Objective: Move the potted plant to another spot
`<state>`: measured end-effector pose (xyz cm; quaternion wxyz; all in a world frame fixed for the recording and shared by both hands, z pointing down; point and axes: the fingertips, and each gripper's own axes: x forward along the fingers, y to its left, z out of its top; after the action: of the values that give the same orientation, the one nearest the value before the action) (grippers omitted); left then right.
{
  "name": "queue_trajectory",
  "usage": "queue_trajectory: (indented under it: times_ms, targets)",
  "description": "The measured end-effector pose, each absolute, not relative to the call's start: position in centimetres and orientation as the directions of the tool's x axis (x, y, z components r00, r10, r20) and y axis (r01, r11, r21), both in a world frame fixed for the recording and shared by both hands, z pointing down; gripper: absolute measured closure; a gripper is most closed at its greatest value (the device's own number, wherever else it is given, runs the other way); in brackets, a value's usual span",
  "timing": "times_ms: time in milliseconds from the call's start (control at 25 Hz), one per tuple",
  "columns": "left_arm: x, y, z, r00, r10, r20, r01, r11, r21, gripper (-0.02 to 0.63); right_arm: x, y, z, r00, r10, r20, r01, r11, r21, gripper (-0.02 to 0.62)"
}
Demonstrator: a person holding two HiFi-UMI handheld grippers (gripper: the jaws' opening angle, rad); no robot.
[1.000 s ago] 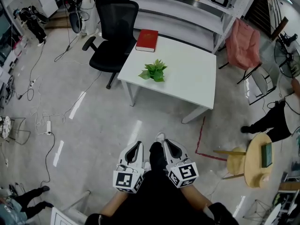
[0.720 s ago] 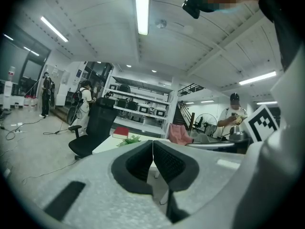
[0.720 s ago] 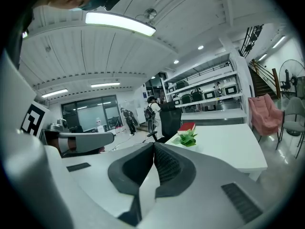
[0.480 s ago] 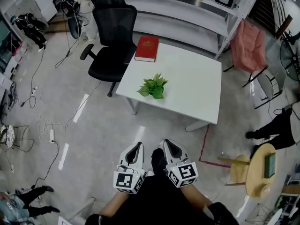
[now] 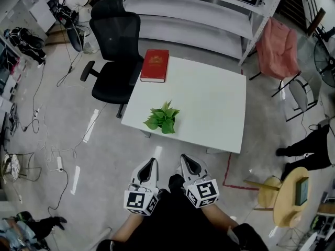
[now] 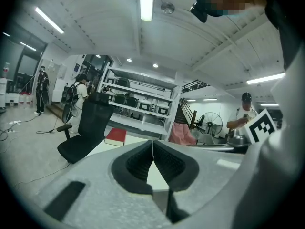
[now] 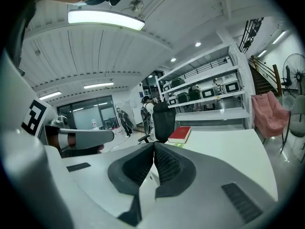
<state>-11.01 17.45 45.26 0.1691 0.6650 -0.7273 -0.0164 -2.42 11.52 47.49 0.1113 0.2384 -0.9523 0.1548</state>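
While plant (image 5: 163,118) is seen at table's (image 5: 209,101) 8 o'clock edge, book (image 5: 155,65) at 11, left gripper (image 5: 150,163) and right gripper (image 5: 188,159) are held closed, empty, side by side at 6 o'clock.

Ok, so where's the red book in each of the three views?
Head view: the red book lies on the far left corner of the white table, above the picture's centre.
Left gripper view: left of centre, just above the jaws.
Right gripper view: near centre, just above the jaws.
Shared landmark: the black office chair, just left of the book in every view.
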Motion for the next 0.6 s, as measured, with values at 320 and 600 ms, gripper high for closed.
queue_trajectory:
  times_ms: [320, 600]
  targets:
    - [-13.4, 12.1, 45.2, -0.055, -0.968, 0.243, -0.968, 0.112, 0.226, 0.589, -4.2, 5.8, 48.9, -0.833, -0.454, 0.316, -0.535, 0.806, -0.251, 0.583]
    - [-16.2, 6.8, 46.3, 0.023, -0.971, 0.238, -0.970, 0.036, 0.239, 0.589, -5.7, 1.5, 50.4, -0.772, -0.532, 0.348, -0.621, 0.748, -0.236, 0.583]
